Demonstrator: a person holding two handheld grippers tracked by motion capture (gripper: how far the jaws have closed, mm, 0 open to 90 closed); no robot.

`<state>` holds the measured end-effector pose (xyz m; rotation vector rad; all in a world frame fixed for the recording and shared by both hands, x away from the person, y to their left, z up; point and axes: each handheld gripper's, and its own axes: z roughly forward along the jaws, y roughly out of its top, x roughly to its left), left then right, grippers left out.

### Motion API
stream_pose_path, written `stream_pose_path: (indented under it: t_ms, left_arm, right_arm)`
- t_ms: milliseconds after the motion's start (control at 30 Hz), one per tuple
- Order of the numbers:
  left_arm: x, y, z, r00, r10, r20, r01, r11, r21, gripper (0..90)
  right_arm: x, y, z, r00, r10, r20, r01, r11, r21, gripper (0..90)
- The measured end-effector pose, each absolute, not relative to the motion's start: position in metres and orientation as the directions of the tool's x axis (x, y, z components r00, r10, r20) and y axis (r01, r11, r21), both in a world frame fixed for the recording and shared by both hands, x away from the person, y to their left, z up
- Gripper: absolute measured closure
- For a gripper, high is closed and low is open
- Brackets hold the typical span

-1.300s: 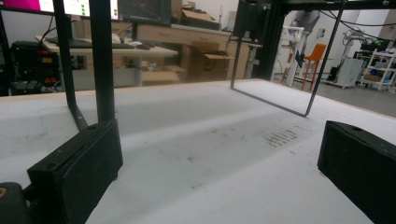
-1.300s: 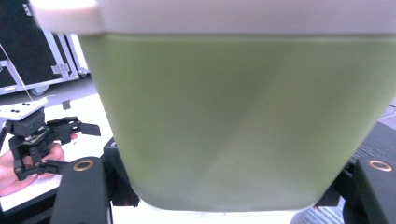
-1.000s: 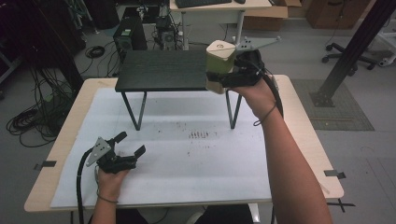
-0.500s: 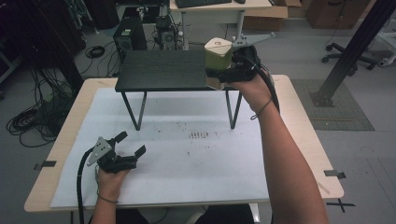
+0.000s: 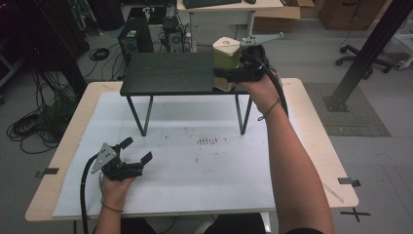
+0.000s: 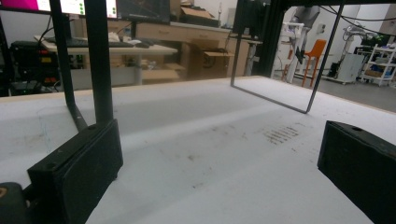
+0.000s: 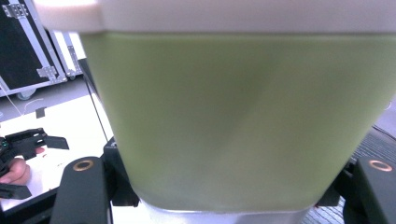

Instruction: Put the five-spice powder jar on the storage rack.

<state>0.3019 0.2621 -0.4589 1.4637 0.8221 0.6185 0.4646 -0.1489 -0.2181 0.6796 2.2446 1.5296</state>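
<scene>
A pale green container with a white lid is upright at the right end of a black slatted shelf. My right gripper is shut on its lower part. In the right gripper view the container sits close between the two jaws of my right gripper. I cannot tell whether its base touches the shelf. My left gripper rests open on the white mat at the near left. The left gripper view shows my left gripper with nothing between its jaws.
The shelf stands on thin black legs over the back half of the table. Beyond the table are a desk, a computer tower and floor cables. A black post rises at the right.
My right hand has carried the container slightly left and farther over the shelf's right end. The left hand has stayed put.
</scene>
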Motion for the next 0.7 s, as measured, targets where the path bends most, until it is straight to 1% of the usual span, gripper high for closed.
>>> stream_pose_path:
  t_ms: [700]
  left_arm:
    - [0.302,0.262,-0.459,0.597,0.796,-0.106,0.119,0.043,0.992,0.4]
  right_arm:
    - [0.479,-0.151,-0.227,-0.802,0.597,-0.002,0.218,0.296,0.930,30.0]
